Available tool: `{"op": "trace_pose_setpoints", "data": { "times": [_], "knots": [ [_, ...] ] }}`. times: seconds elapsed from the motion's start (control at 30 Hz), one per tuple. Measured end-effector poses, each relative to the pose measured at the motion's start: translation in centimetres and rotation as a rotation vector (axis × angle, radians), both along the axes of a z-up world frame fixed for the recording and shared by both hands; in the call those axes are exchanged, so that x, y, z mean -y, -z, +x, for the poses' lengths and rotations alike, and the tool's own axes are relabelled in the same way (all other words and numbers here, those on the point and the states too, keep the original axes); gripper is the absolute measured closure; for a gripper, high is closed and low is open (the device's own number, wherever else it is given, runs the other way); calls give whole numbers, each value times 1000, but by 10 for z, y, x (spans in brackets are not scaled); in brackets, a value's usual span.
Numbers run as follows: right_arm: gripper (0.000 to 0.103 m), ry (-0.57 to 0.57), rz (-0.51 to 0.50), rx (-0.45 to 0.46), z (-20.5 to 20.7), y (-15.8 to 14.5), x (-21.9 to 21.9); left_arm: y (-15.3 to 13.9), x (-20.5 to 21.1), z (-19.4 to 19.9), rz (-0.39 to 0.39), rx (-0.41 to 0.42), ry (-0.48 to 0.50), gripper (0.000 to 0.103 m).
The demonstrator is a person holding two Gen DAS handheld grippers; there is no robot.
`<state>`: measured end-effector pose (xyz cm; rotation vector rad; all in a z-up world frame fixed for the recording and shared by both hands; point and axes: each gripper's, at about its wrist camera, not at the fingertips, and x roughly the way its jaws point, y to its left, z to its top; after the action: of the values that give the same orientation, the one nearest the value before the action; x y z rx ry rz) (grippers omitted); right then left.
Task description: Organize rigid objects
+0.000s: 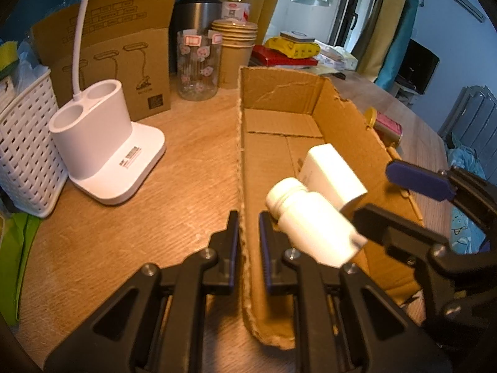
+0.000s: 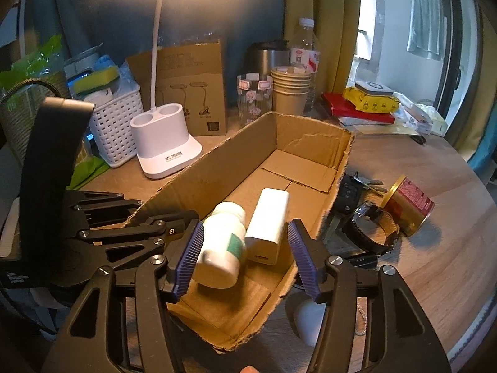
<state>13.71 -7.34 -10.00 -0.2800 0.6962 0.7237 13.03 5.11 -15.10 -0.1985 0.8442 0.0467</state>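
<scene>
A: Two white items sit over the cardboard box (image 2: pixel 217 168): a pill bottle (image 2: pixel 222 242) and a power bank (image 2: pixel 268 227), side by side near the close end.

B: Right gripper (image 2: pixel 245 256)?

A: Jaws parted wide, straddling both. One pad looks to touch the bottle's side; the other stands clear of the power bank. Nothing is gripped. The bottle looks blurred, likely not at rest.

B: Left gripper (image 1: pixel 248 248)?

A: Pinched shut on the box's near wall (image 1: pixel 240 155), steadying it.

B: Risks?

A: The bottle may roll and knock the power bank askew. The right gripper's outer finger hangs just beside the torn right wall; lifting out crooked could snag it and drag the box. Watch (image 2: pixel 371 228), keys (image 2: pixel 369 183) and a red tin (image 2: pixel 408 205) lie on the desk (image 2: pixel 435 264) just outside, easily swept.
</scene>
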Motion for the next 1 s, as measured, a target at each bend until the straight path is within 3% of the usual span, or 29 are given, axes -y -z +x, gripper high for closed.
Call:
{"op": "trace_pose_setpoints", "data": {
  "times": [0.17,0.27,0.43,1.0],
  "knots": [
    [42,15,19,10,0,-5,7,0,0,0,0,0,0,90],
    [33,22,36,27,-2,-7,11,0,0,0,0,0,0,90],
    [28,52,54,56,-3,-11,23,0,0,0,-1,0,0,90],
    [28,168,79,71,8,-16,69,0,0,0,-1,0,-1,89]
  ]
}}
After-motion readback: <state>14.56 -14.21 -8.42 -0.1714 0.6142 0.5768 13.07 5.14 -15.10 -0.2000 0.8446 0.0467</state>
